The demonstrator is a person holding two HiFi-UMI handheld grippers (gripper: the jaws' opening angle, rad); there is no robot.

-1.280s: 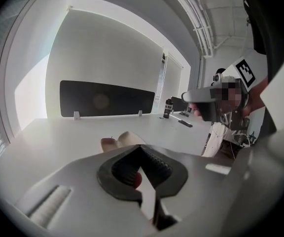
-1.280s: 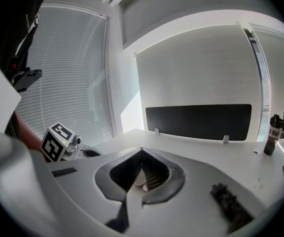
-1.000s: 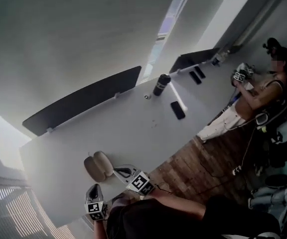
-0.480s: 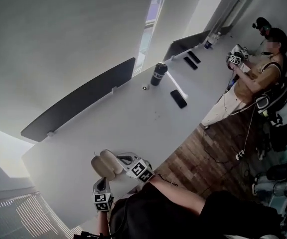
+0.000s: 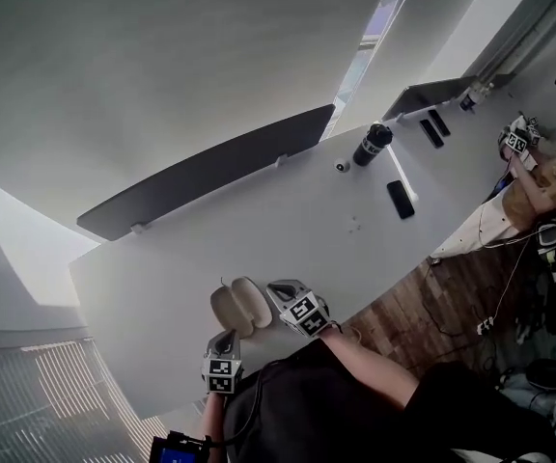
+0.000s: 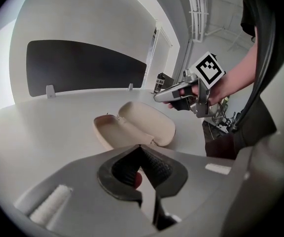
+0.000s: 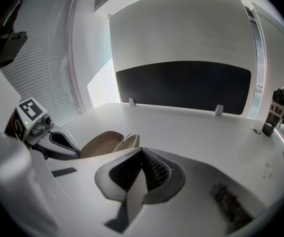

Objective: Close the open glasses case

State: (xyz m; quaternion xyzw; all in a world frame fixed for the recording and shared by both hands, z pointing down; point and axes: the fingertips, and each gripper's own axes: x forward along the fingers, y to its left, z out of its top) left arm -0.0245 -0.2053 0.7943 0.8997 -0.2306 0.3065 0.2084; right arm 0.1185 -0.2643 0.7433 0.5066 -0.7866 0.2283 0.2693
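The beige glasses case [image 5: 242, 307] lies open on the white table [image 5: 259, 230], both halves facing up, with nothing inside in the left gripper view [image 6: 134, 130]. My left gripper [image 5: 225, 343] sits just in front of the case near the table's front edge, its jaws shut and holding nothing [image 6: 141, 149]. My right gripper [image 5: 276, 290] hovers right beside the case's right half, also shut and holding nothing [image 7: 142, 152]. From the right gripper view the case [image 7: 107, 142] lies to the left, next to the left gripper [image 7: 53, 139].
A dark divider panel [image 5: 210, 172] runs along the table's far side. A black bottle [image 5: 372, 145], a small round object [image 5: 342, 166] and a phone [image 5: 400, 199] sit further right. Another person [image 5: 548, 177] stands at the table's right end with grippers.
The head view has swung, so the whole scene sits further right. Both grippers stay close to the open case, the left one a little nearer to it.
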